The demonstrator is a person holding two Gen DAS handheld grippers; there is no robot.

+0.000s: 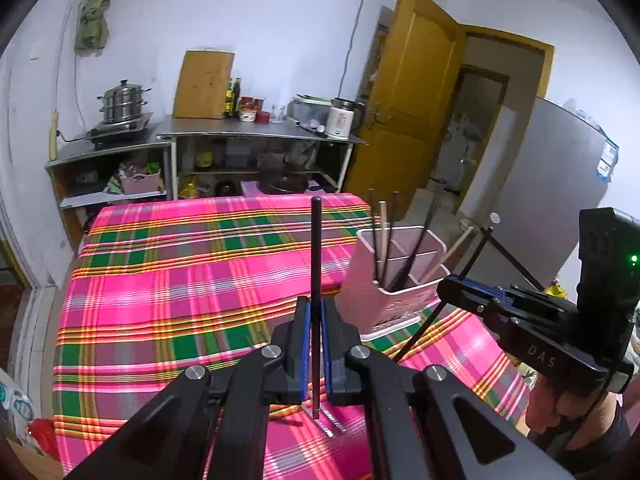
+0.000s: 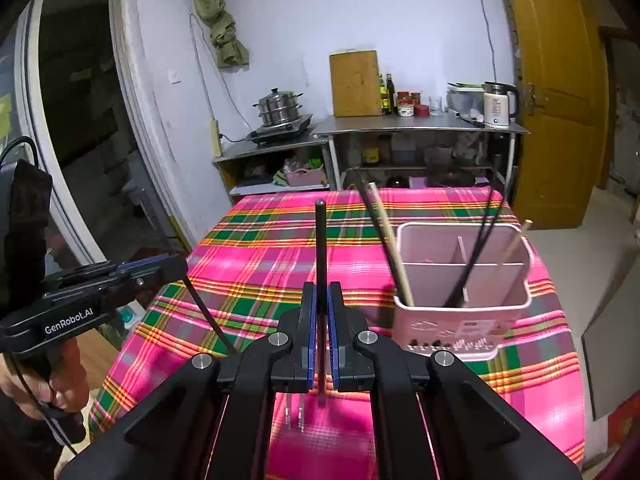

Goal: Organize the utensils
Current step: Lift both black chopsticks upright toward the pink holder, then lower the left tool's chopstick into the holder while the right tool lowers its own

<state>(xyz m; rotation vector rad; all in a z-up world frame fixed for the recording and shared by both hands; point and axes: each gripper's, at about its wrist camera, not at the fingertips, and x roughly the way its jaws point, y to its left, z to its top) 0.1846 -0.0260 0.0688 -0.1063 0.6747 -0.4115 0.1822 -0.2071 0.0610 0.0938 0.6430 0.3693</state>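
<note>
Clamped upright in my left gripper [image 1: 316, 344] and right gripper [image 2: 322, 340], one black chopstick [image 1: 316, 248] apiece awaits filing in the pink holder [image 2: 460, 280] on the plaid table [image 2: 260, 248], where several sticks already stand, so I judge sorting nearly complete.

you see the tablecloth [image 1: 168, 280] in bright pink plaid with green blocks and yellow-orange stripes. the utensil holder [image 2: 460, 312] is pale pink; its chopsticks [image 2: 390, 244] are black and light tan. each black gripper, left [image 1: 316, 344] and right [image 2: 322, 344], has blue pads. the door [image 1: 404, 112] is ochre yellow; the wall [image 1: 260, 20] is white.
</note>
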